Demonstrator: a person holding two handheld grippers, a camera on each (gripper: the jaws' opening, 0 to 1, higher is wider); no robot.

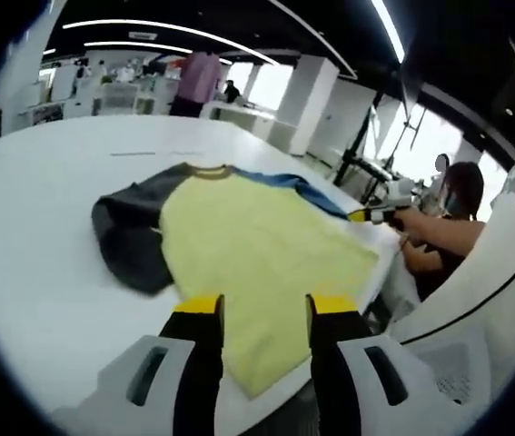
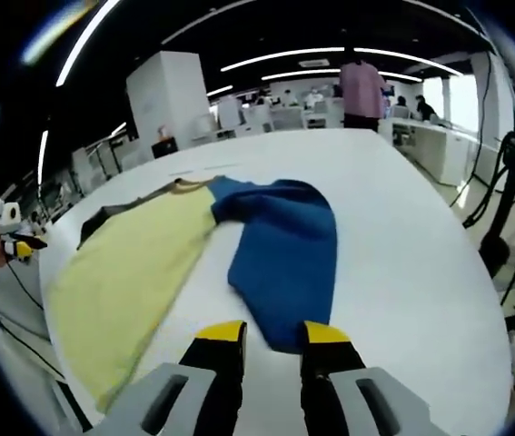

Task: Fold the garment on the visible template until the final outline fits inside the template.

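The garment lies flat on the white table [image 1: 39, 245]. Its yellow body [image 1: 257, 245] fills the middle, with a dark grey sleeve [image 1: 130, 236] on the left and a blue sleeve [image 1: 298, 186] on the far right. My left gripper [image 1: 266, 304] is open at the near yellow hem, and cloth shows in the gap between its jaws. My right gripper [image 2: 272, 332] is open too, its yellow tips either side of the end of the blue sleeve [image 2: 280, 250]. The yellow body [image 2: 130, 272] lies to the left. My right gripper [image 1: 380, 213], held in a hand, also shows beside the blue sleeve.
Faint thin lines [image 1: 139, 153] mark the table beyond the collar. The table edge [image 1: 380, 272] runs close along the garment's right side, with a seated person [image 1: 457, 204] just past it. Desks, pillars and a standing person [image 2: 361, 86] are far behind. Bare table [image 2: 411, 245] spreads to the sleeve's right.
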